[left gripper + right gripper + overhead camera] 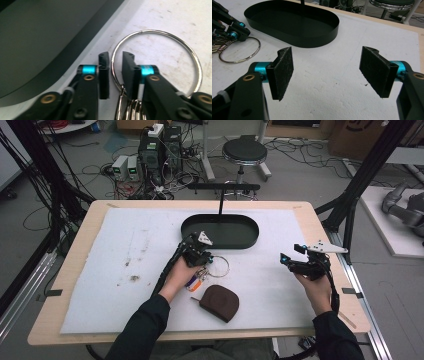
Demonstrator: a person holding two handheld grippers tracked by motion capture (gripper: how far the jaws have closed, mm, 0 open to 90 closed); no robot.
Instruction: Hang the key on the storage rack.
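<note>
- Nearest the person, a brown pouch lies on the white mat that covers the counter; nothing touches it.
- Just beyond it lies the key ring, a large steel loop with a bunch of keys and a coloured tag at its near side; it rests flat on the mat, just short of the tray.
- The left tool is down at the ring; in the left gripper view the wire of the key ring runs between the two jaws, which stand a little apart on either side of it and do not yet pinch it; so this tool is partly open, set around the ring.
- The right tool hovers well apart to the right, its jaws wide open with nothing between them.
- Farther off stands the black oval tray with an upright post at its back, nothing visible inside.
- The step in hand looks like grasping the ring; the next move calls for closing the left jaws squarely on the thin wire, then lifting without letting the keys swing or slip; the tray seems the likely destination.
</note>
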